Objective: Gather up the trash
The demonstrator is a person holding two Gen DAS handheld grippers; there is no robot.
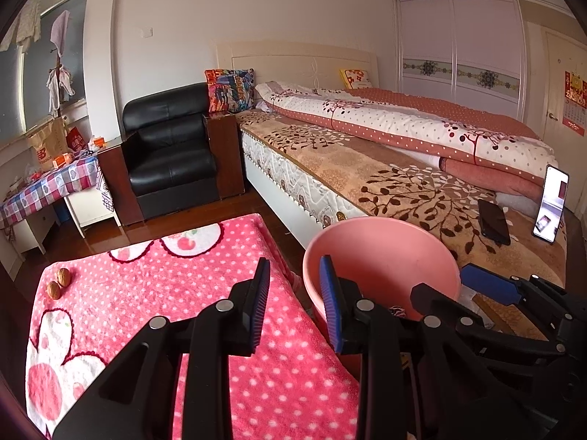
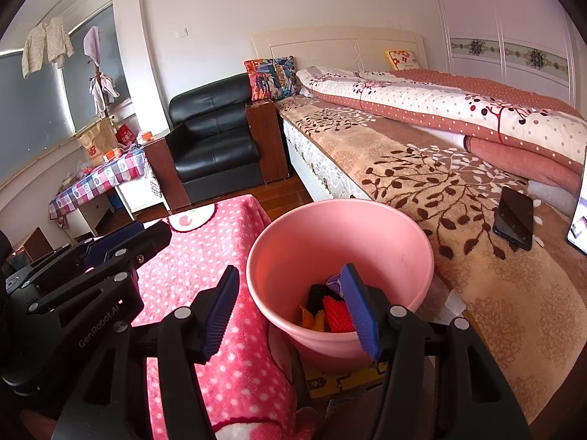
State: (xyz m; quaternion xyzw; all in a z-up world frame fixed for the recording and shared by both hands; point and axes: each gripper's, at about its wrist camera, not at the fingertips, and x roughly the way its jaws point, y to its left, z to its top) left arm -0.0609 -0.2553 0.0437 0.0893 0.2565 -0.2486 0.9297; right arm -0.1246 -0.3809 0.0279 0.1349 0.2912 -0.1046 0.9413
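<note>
A pink bucket [image 1: 381,256] stands between the pink polka-dot table [image 1: 154,293] and the bed; in the right wrist view the bucket [image 2: 341,242] holds red, black and orange scraps [image 2: 326,313]. Two walnuts [image 1: 58,283] lie at the table's far left corner. My left gripper [image 1: 295,293] is open and empty over the table's right edge, next to the bucket. My right gripper [image 2: 291,306] is open and empty at the bucket's near rim. The right gripper also shows in the left wrist view [image 1: 488,288], and the left gripper in the right wrist view [image 2: 121,242].
A bed with a brown leaf blanket [image 1: 385,179] runs along the right, with a dark phone [image 1: 493,222] and a lit phone [image 1: 550,203] on it. A black armchair [image 1: 170,154] and a checkered side table [image 1: 51,183] stand at the back. A yellow mat [image 2: 341,377] lies under the bucket.
</note>
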